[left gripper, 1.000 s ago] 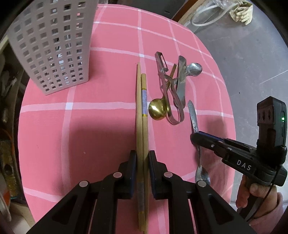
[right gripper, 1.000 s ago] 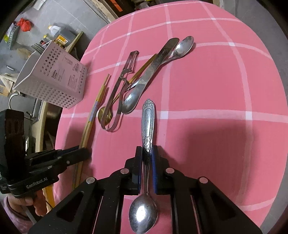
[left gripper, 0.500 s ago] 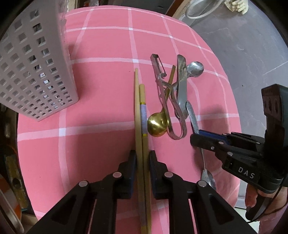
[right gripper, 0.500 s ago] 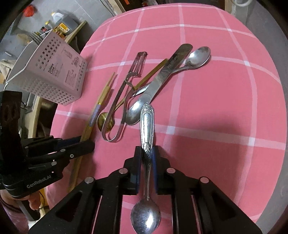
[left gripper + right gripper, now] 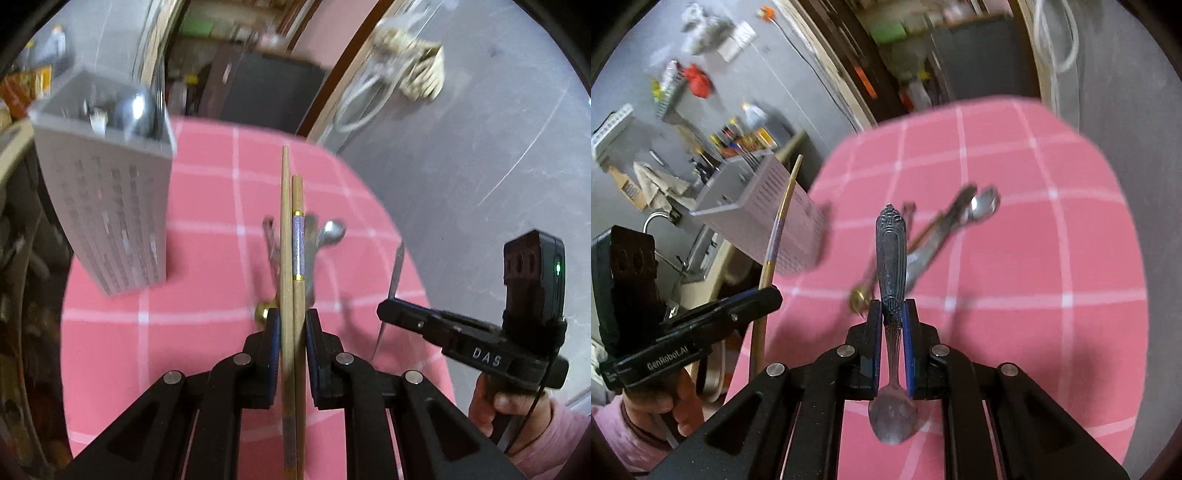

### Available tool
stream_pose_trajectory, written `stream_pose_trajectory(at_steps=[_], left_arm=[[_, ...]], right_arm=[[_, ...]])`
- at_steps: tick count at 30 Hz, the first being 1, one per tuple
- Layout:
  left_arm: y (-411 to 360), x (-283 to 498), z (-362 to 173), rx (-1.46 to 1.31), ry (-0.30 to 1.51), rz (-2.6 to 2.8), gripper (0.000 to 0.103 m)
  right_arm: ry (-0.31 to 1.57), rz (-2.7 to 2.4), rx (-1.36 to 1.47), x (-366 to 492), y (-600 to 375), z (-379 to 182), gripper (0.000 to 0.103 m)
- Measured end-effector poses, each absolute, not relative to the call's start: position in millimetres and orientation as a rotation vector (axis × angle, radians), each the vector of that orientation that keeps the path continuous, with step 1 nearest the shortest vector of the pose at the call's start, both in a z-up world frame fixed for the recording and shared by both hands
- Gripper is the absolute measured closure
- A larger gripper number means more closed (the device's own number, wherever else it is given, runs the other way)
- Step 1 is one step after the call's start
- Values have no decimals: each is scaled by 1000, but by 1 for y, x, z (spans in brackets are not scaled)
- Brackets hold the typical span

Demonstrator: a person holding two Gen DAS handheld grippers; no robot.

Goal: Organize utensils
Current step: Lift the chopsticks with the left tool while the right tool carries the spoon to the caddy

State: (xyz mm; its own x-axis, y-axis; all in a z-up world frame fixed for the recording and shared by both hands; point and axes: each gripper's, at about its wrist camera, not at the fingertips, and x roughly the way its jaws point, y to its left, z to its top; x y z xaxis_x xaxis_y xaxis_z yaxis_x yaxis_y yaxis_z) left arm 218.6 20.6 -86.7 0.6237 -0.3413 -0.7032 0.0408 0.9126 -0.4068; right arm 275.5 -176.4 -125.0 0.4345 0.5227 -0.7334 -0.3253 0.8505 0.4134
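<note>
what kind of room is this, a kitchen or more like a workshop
Probably a cluttered workshop or storage room, not a kitchen: bare grey concrete floor, shelves of bottles and tools, and a small table with a pink checked cloth.

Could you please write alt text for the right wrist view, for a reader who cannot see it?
The right gripper is shut on an ornate silver spoon, bowl toward the camera, above a pink checked tablecloth. At left, the left gripper holds wooden chopsticks near a grey perforated utensil holder. More cutlery lies blurred on the cloth.
</note>
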Motion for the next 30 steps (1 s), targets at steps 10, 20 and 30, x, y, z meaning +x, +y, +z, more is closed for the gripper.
stream_pose_trajectory(at_steps=[10,20,30], left_arm=[[46,222,-20,-367,597,-218,90],[92,228,36,-418,324,-146,90],[144,254,53,-416,153,-9,90]], right_arm=[[729,591,158,291,-156,-47,101],[582,640,83,301,-120,28,101],[573,717,3,320,-65,59,101]])
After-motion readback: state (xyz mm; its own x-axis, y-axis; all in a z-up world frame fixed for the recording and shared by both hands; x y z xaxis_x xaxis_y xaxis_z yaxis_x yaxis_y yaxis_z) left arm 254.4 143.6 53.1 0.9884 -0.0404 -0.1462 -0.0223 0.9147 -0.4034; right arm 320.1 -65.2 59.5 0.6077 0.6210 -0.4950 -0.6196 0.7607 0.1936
